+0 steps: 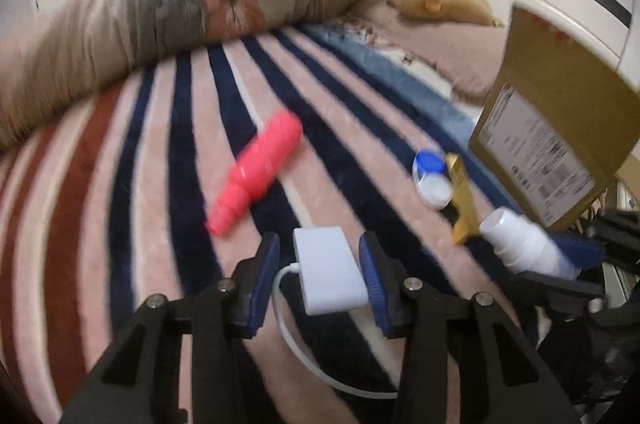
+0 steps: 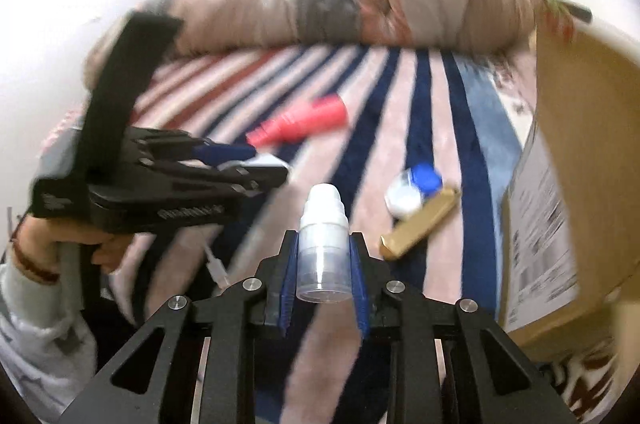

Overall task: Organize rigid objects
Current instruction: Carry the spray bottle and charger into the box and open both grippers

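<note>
Both claws engaging items over the striped bed blanket [image 1: 120, 151].
Right claw [image 2: 323, 264] is pinching the light, slippery clear-and-white plastic bottle [image 2: 323, 248] mid-body; left claw [image 1: 319, 264], spread, is straddling the stiff white rectangular adapter [image 1: 329, 270] at 6 o'clock.

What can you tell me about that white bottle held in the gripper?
The white bottle is small, seemingly plastic, with a clear lower body, a white upper part and a stepped white nozzle without a visible cap. The right gripper clamps its sides between blue pads, holding it above the striped blanket, nozzle pointing away from the camera. Nothing else touches it.
</note>
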